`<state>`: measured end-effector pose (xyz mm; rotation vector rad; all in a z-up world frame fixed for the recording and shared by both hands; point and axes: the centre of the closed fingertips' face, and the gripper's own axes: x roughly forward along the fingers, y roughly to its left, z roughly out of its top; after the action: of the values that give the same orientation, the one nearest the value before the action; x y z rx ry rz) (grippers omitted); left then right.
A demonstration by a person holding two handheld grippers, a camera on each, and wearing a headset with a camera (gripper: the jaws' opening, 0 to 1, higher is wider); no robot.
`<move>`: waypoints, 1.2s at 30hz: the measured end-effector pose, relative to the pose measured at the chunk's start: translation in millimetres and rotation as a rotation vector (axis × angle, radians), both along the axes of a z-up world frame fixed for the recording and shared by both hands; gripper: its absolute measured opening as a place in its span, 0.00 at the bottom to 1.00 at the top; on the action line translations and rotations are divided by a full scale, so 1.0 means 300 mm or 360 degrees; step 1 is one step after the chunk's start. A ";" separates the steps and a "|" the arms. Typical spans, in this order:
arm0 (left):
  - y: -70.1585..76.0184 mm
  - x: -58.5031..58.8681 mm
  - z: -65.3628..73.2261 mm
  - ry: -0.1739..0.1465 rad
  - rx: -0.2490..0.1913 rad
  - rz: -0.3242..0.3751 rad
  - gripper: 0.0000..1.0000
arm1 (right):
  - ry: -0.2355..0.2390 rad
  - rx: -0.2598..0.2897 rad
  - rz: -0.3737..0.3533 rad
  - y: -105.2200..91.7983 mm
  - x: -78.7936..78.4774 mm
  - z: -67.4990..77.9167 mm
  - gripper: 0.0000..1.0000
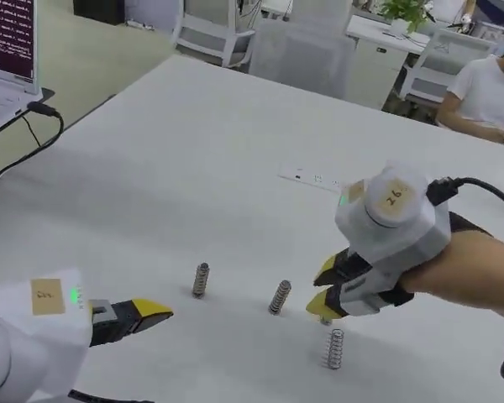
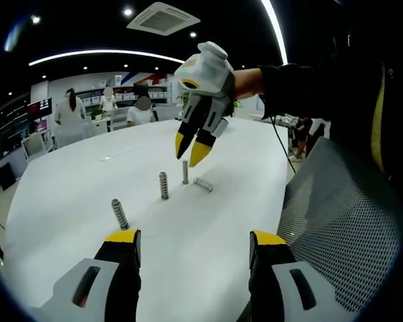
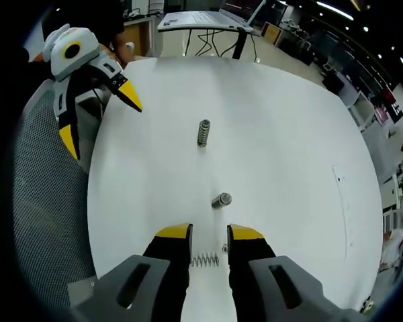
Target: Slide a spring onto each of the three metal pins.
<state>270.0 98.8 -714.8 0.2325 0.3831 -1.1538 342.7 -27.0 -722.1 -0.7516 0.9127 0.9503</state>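
On the white table (image 1: 193, 151) a spring sits upright on a pin (image 1: 201, 280), and a second sprung pin (image 1: 279, 297) leans beside it. A bare metal pin (image 2: 185, 172) stands just under my right gripper (image 1: 326, 290), whose jaws are open and hold nothing. One loose spring (image 1: 335, 348) lies flat on the table near that pin; in the right gripper view this loose spring (image 3: 203, 259) lies between the fingertips of the right gripper (image 3: 208, 233). My left gripper (image 1: 147, 317) hovers open at the near left, away from the pins.
A laptop (image 1: 8, 50) with a black cable (image 1: 46, 126) sits at the far left edge. A white strip (image 1: 311, 178) lies on the table beyond the pins. A seated person (image 1: 487, 88) and chairs are at the back; a mesh chair (image 2: 336, 215) is near the table.
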 end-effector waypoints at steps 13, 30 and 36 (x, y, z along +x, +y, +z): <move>-0.018 -0.014 0.007 0.0000 0.0015 -0.0045 0.61 | 0.0049 0.0064 -0.0179 -0.082 -0.109 -0.058 0.19; -0.020 -0.029 0.015 -0.0007 0.0016 -0.0055 0.60 | 0.0077 0.0143 -0.0762 -0.151 -0.085 -0.185 0.22; -0.016 -0.024 0.018 -0.0014 0.0012 -0.0048 0.60 | 0.0093 0.0239 -0.0974 -0.157 -0.062 -0.196 0.26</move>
<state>262.8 94.1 -709.3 0.2504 0.3774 -1.1805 324.1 -74.0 -780.8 -0.2829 1.0276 0.4903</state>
